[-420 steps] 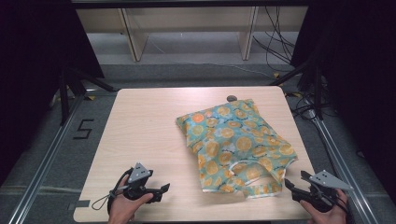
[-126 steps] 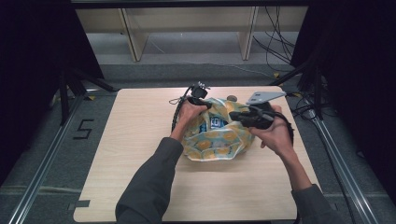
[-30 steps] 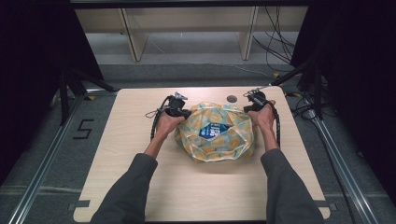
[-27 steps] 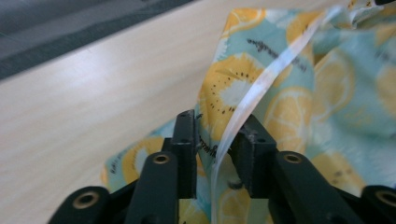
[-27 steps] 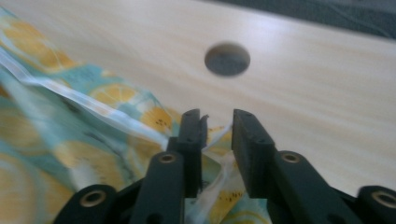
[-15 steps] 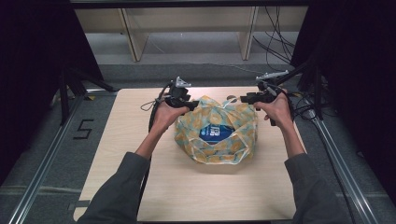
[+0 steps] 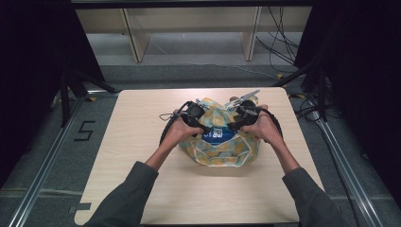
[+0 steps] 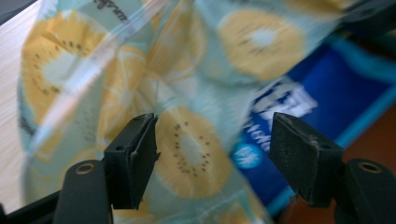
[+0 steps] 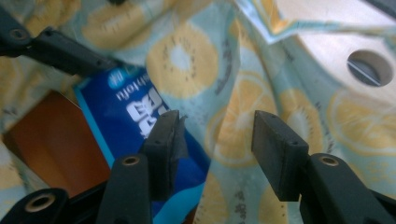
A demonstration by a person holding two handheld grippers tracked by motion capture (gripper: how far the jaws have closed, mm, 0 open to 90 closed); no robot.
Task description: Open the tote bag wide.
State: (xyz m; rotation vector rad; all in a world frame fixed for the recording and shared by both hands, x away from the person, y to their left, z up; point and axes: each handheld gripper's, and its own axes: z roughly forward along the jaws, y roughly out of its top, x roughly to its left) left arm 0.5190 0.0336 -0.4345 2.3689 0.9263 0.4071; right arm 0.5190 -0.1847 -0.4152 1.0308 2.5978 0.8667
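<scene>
Both hands have drawn inward since half a second ago, when they stood at the outer edges of the bundle; now the left tool (image 7: 202, 124) and the right tool (image 7: 232, 124) hover close together over its top. Fourteen seconds back, the cloth (image 7: 218, 144) lay spread flat toward the right of the surface (image 7: 142, 118) and both tools rested at the near edge. Now the cloth is gathered into a rounded bundle at the middle of the surface, its light blue-green fabric printed with yellow citrus and kiwi slices and edged with a pale hem. At the top, the folds part over a blue package (image 7: 218, 135) with white lettering; in the right gripper view a brown face (image 9: 51, 144) shows beside that package (image 9: 140, 116). The left tool's jaws have just been opening and stand wide, with fabric (image 8: 191, 149) behind them but not pinched. The right tool's jaws have likewise been opening and stand apart, with a fold of cloth (image 9: 219, 126) in the gap, unpressed.
</scene>
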